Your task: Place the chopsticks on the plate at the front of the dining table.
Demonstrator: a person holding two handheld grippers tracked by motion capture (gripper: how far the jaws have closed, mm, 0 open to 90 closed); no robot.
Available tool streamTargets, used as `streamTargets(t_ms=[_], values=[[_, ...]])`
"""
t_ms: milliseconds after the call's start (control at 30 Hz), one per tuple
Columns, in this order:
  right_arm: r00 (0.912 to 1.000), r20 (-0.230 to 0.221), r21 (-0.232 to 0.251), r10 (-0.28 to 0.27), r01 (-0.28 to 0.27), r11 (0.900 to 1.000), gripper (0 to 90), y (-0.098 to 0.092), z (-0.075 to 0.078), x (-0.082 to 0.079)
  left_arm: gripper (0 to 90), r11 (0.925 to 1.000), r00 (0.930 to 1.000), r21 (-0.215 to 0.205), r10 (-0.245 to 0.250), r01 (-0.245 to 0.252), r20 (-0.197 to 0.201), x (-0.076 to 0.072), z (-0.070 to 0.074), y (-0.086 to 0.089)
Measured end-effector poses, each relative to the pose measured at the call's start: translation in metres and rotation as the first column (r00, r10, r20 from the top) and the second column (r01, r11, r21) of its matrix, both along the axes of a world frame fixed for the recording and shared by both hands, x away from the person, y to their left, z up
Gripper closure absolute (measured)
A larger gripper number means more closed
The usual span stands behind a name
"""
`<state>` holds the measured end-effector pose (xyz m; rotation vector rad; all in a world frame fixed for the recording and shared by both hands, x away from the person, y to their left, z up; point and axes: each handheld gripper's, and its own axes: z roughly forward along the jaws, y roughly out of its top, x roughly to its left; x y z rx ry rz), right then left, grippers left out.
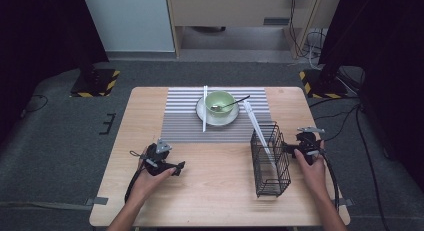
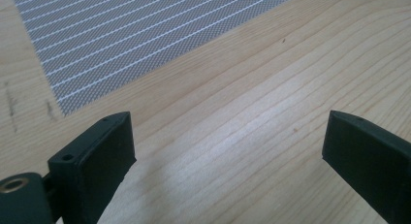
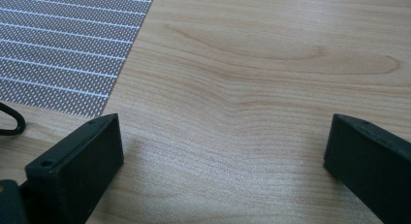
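Black wire basket [image 1: 270, 160] standing upright on the pale wooden table [image 1: 215, 191] at its right side, just off the near right corner of the grey striped placemat [image 1: 182, 121], with a white chopstick [image 1: 260, 133] leaning into it and the right gripper [image 1: 299, 147] just beside its right wall, jaws spread wide over bare wood with nothing between them. Left gripper [image 1: 172, 168] well apart on the near left of the table, jaws likewise wide and empty. Farther back on the placemat, green bowl [image 1: 220, 102] on a white plate [image 1: 210, 118] with a dark-handled spoon [image 1: 231, 104] inside, and a second white chopstick [image 1: 204, 108] lying just left of the bowl.

soft overhead light, dark surroundings
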<state>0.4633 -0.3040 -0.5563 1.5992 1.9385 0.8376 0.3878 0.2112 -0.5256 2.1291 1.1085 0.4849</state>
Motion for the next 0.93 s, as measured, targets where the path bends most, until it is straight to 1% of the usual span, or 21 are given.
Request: streamTargets(t_ms=[233,267,333,467,567,633,767,933], values=[[1.0000,0.000,0.000,-0.001,0.001,1.000,0.7,0.000,0.000,0.000,3.8,0.9990,0.9989,0.003,0.045,-0.045,-0.010,0.001,-0.005,0.011],[1.0000,0.000,0.000,-0.001,0.001,1.000,0.7,0.000,0.000,0.000,3.8,0.9985,0.9985,0.005,0.055,-0.055,-0.007,0.002,-0.006,0.012],[1.0000,0.000,0.000,-0.001,0.001,1.000,0.7,0.000,0.000,0.000,3.8,0.9982,0.9983,0.011,0.058,-0.058,-0.002,0.003,-0.007,0.013],[1.0000,0.000,0.000,-0.001,0.001,1.000,0.7,0.000,0.000,0.000,3.7,0.9964,0.9964,-0.013,0.084,-0.084,-0.007,0.004,-0.013,0.017],[1.0000,0.000,0.000,-0.001,0.001,1.000,0.7,0.000,0.000,0.000,3.7,0.9948,0.9949,-0.019,0.100,-0.100,-0.012,0.005,-0.018,0.018],[1.0000,0.000,0.000,-0.001,0.001,1.000,0.7,0.000,0.000,0.000,3.5,0.9945,0.9945,-0.009,0.104,-0.104,-0.002,0.005,-0.020,0.018],[1.0000,0.000,0.000,-0.001,0.001,1.000,0.7,0.000,0.000,0.000,2.0,0.9937,0.9939,0.017,0.111,-0.111,-0.002,0.007,-0.020,0.017],[1.0000,0.000,0.000,-0.002,0.002,1.000,0.7,0.000,0.000,0.000,1.3,0.9933,0.9934,0.015,0.114,-0.114,-0.002,0.007,-0.020,0.016]])
